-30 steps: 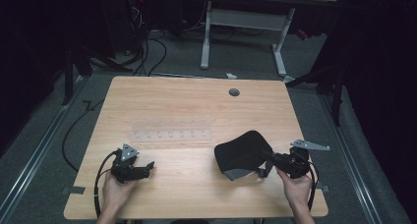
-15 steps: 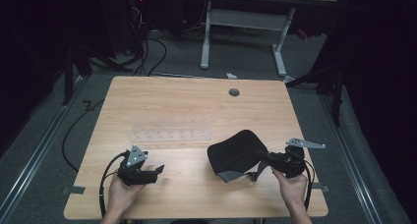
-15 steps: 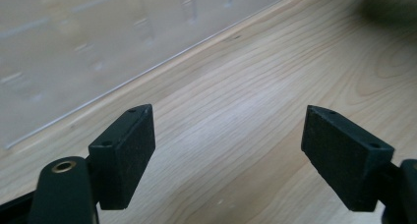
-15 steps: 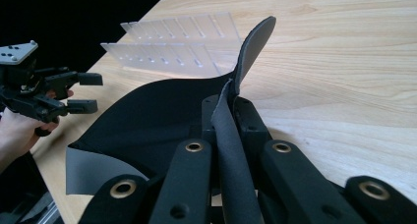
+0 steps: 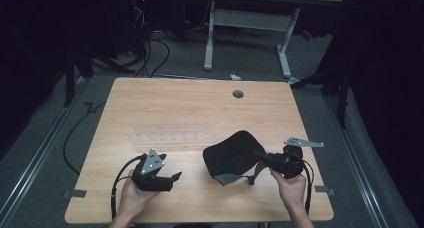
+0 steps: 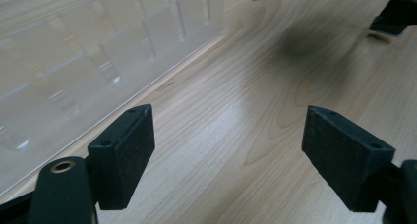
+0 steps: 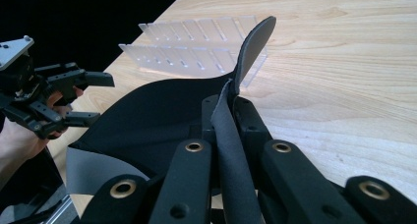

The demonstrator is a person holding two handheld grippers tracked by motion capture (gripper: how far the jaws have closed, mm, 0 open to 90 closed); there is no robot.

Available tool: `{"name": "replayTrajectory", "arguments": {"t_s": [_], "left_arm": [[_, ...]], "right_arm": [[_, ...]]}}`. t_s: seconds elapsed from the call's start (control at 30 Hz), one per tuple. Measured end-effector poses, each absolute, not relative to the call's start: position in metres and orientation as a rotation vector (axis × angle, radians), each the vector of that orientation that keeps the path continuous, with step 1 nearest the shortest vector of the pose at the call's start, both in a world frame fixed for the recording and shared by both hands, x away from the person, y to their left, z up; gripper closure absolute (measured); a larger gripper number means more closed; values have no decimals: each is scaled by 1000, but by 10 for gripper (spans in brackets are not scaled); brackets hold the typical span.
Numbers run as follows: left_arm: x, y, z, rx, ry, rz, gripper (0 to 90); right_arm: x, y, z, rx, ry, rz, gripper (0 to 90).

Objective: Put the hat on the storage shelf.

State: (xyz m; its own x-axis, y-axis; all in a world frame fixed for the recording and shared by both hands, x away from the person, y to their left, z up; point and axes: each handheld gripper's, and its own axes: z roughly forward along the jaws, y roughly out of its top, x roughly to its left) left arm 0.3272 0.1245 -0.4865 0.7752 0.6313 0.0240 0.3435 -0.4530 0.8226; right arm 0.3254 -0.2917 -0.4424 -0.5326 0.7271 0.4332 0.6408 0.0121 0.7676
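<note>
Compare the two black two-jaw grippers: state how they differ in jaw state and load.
The left gripper has its jaws wide apart with nothing between them; the right gripper is shut on a black flexible sheet with a grey underside. The left one sits over bare wooden table; the right one lifts the sheet. Both are black and hand-held.

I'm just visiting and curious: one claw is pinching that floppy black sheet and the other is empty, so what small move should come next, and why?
Probably the left gripper should reach toward the free edge of the floppy black rubbery sheet with a grey underside. The right gripper is shut on one edge only, so the sheet sags above the wooden table, while the left's jaws stand open and empty, pointed that way.
</note>
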Motion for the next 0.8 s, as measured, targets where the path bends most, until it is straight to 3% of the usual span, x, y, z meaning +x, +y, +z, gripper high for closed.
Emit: {"name": "replayTrajectory", "arguments": {"t_s": [0.8], "left_arm": [[323,89,-466,2107,556,409,192]], "right_arm": [[338,-269,-437,1460,2244,1566,857]]}}
